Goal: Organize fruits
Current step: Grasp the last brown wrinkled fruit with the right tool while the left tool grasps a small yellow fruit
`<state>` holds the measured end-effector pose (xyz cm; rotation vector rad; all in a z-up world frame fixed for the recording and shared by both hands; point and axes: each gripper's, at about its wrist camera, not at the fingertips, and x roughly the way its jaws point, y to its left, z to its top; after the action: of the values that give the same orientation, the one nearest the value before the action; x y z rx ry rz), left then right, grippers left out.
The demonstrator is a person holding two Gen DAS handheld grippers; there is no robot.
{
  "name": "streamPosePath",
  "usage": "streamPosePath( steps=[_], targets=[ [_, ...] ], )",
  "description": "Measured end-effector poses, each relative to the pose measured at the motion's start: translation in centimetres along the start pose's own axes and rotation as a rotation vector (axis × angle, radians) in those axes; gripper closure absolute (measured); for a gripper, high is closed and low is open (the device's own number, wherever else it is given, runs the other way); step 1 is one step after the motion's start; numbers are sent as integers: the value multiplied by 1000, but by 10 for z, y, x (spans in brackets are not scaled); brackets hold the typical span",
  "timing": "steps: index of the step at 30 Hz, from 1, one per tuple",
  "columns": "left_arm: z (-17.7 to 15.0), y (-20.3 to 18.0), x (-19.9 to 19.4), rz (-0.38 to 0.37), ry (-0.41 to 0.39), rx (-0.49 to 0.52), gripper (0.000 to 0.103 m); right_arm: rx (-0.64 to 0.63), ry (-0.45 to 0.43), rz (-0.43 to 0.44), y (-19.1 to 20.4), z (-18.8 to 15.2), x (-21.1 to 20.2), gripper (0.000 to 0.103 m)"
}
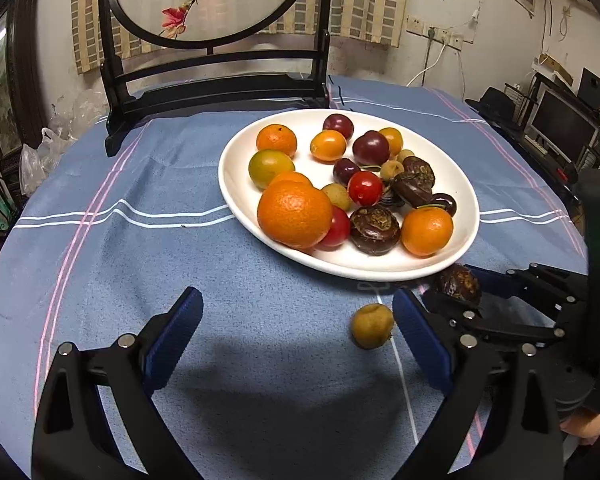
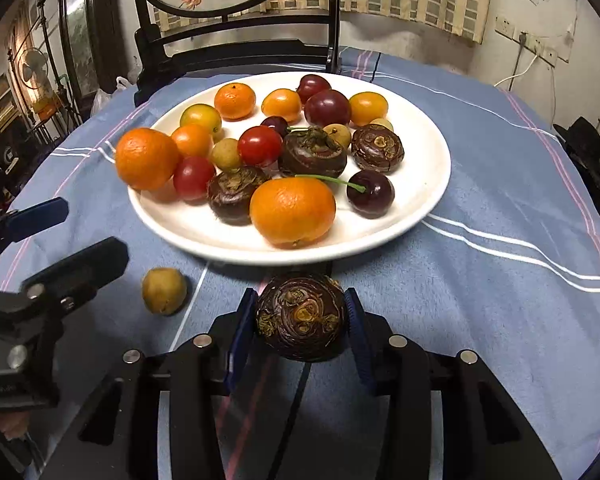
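Clamped between the blue pads of my right hand-held gripper is a dark water chestnut, low in the middle of the right wrist frame, just in front of the white plate. My left hand-held gripper is spread wide and holds nothing, low in its own frame over the blue cloth on the bench. A small yellow-green fruit lies on the cloth beside its right finger. Oranges, cherry tomatoes and more chestnuts fill the plate.
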<state>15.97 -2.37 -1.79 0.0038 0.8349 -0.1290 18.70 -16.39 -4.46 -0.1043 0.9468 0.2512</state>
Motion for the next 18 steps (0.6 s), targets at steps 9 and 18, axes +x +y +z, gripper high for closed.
streamPosePath(
  steps=[9, 18],
  targets=[
    [-8, -16, 10, -17, 18, 53, 9, 128, -46, 25, -40, -8, -25, 58],
    [-13, -28, 27, -30, 66, 93, 20, 145, -72, 45, -44, -9, -33, 58]
  ],
)
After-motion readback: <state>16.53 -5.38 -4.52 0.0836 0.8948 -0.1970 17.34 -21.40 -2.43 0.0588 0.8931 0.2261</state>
